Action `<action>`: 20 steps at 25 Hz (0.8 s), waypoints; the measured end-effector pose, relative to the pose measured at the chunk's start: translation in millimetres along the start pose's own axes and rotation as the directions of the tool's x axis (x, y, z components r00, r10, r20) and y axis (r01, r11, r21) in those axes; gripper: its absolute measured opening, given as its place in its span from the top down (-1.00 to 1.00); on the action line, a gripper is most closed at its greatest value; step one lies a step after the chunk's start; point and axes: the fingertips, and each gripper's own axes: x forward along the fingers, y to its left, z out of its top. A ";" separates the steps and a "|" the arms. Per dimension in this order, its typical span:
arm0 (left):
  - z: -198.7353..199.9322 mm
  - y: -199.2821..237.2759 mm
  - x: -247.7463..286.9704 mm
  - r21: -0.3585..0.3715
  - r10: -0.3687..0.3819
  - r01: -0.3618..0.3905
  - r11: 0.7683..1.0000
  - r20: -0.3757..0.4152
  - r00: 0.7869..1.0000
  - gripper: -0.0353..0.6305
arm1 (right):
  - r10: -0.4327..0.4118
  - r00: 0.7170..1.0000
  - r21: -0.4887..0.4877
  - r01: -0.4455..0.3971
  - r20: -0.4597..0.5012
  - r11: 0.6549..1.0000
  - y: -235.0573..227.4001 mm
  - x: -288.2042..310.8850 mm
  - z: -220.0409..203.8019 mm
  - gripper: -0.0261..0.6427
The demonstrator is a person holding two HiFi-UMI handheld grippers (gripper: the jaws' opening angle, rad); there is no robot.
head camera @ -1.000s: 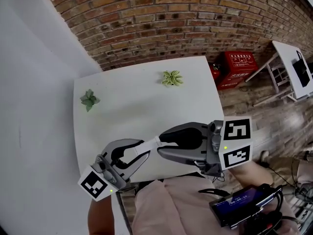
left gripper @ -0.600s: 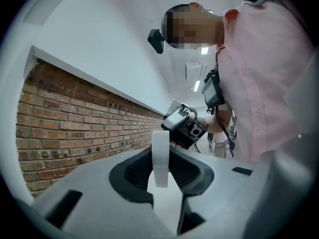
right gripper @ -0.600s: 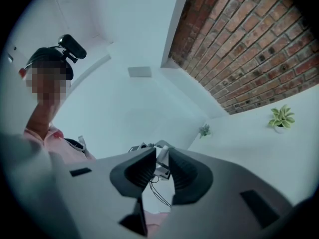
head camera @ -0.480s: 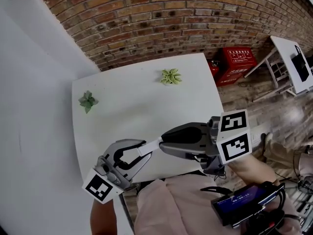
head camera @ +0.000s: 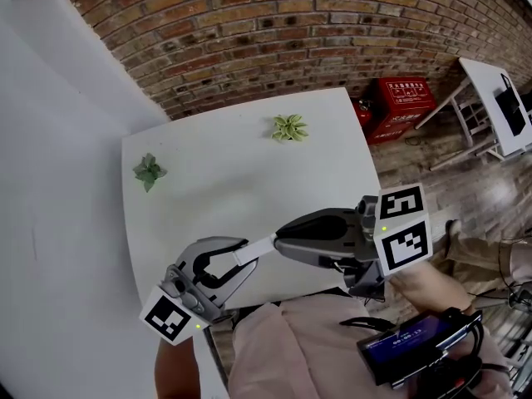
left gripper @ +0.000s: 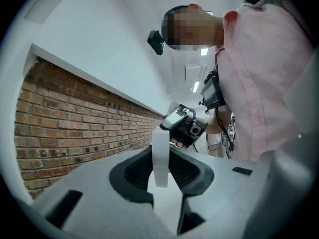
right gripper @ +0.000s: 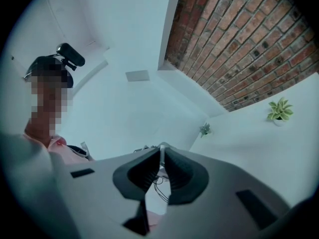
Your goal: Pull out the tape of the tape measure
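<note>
In the head view my left gripper (head camera: pixel 243 254) hangs over the near edge of the white table (head camera: pixel 249 181), shut on the white tape measure (head camera: pixel 231 260). A short white strip of tape (head camera: pixel 259 248) runs from it to my right gripper (head camera: pixel 278 243). That gripper's jaws have just been closing, and their pads now pinch the tape's end. In the left gripper view the tape (left gripper: pixel 160 156) stands on edge between the left gripper's (left gripper: pixel 162 171) dark pads. It leads toward the right gripper (left gripper: pixel 182 126). In the right gripper view the thin tape edge (right gripper: pixel 160 156) shows between the nearly touching pads of the right gripper (right gripper: pixel 161 159).
Two small potted plants (head camera: pixel 290 129) (head camera: pixel 150 171) stand on the far part of the table. A brick wall (head camera: pixel 291 32) lies behind, a white wall at the left. A red box (head camera: pixel 401 106) and another white table (head camera: pixel 490 98) are at the right.
The right gripper's jaws have closed onto the end of the tape and the gripper has rolled slightly. The left gripper has stayed in place.
</note>
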 end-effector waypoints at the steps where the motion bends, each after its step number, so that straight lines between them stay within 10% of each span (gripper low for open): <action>1: -0.3 0.3 -1.3 -0.010 0.001 -0.001 1.000 0.003 1.000 0.59 | -0.001 1.000 -0.001 0.001 0.006 1.000 0.3 -1.6 1.7 0.81; 20: -5.9 7.0 -12.3 -0.030 0.027 -0.027 0.999 0.000 1.000 0.59 | -0.060 0.994 0.033 0.057 0.090 0.998 -10.0 -32.2 15.2 0.81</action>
